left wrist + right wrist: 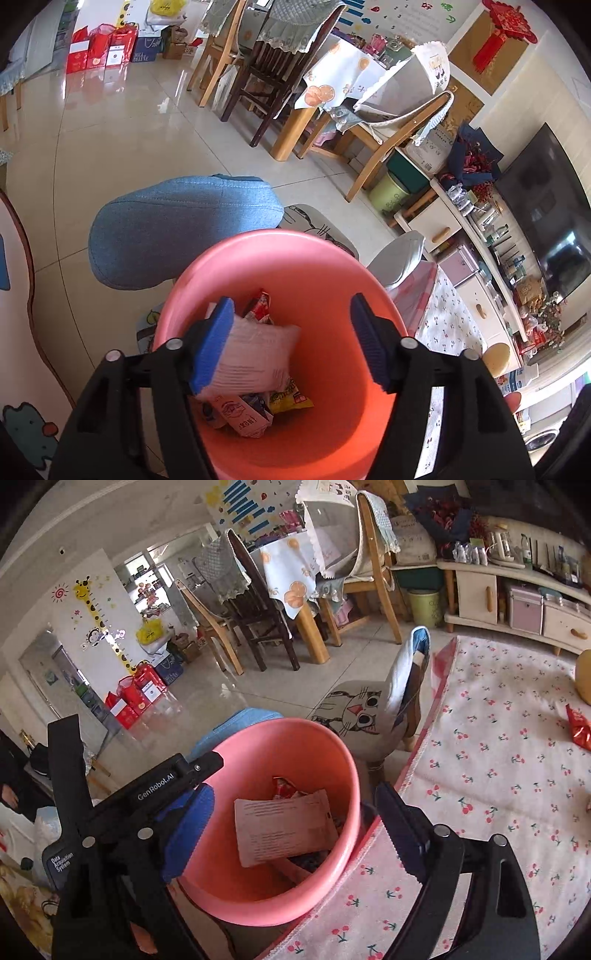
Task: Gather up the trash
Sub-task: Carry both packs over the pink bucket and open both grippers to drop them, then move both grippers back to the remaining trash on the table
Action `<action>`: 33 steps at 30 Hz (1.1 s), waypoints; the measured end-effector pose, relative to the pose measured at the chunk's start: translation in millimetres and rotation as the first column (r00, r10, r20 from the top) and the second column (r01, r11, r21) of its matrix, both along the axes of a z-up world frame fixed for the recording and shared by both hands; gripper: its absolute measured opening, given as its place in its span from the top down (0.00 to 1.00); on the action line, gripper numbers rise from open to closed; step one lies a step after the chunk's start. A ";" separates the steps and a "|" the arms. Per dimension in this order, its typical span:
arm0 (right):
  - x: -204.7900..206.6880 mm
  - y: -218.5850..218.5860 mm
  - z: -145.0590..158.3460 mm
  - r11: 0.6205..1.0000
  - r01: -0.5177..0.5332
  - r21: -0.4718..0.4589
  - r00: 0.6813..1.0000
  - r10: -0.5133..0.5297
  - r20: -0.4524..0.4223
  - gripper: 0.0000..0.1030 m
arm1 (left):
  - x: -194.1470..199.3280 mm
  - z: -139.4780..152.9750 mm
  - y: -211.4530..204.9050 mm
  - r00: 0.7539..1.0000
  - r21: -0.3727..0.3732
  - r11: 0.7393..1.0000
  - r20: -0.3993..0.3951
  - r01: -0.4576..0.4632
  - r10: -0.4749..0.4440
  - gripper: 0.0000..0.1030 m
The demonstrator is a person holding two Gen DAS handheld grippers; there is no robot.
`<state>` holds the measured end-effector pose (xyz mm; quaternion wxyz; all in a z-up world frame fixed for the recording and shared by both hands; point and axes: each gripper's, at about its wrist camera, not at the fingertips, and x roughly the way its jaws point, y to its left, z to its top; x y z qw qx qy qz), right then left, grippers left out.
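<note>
1. In the left wrist view, the left gripper (291, 343) hung over the mouth of the one pink bin (207, 266), its fingers apart. A pale pink packet (258, 354) lay just against the inside of the left finger and clear of the right one, so it looked released rather than clamped, dropping onto the litter below.
2. Beneath the packet, between the fingers, I counted at least three more wrappers: a red one (260, 306) beyond it, a yellow one (291, 398) and a pink-and-white one (243, 417) nearer the camera. The step in hand seemed to be the drop into the bin.
3. In the right wrist view, the right gripper (291, 823) also had its fingers apart with nothing between the pads; the bin sat between them, the packet (284, 827) lying flat on top of the trash.
4. Far to the right of the right finger, one red wrapper (580, 727) lay on the cherry-print cloth (498, 775), well apart from the bin.
5. The next move probably called for swinging the right gripper over to that wrapper and closing on its crumpled middle.
</note>
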<state>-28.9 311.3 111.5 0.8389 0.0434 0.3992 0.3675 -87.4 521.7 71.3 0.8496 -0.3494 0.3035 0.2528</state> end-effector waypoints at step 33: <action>-42.9 -102.3 -7.4 0.984 0.105 -0.141 0.986 -0.084 0.146 0.10 | 42.0 12.6 -90.9 0.969 0.164 0.956 -0.010 0.245 -0.247 0.15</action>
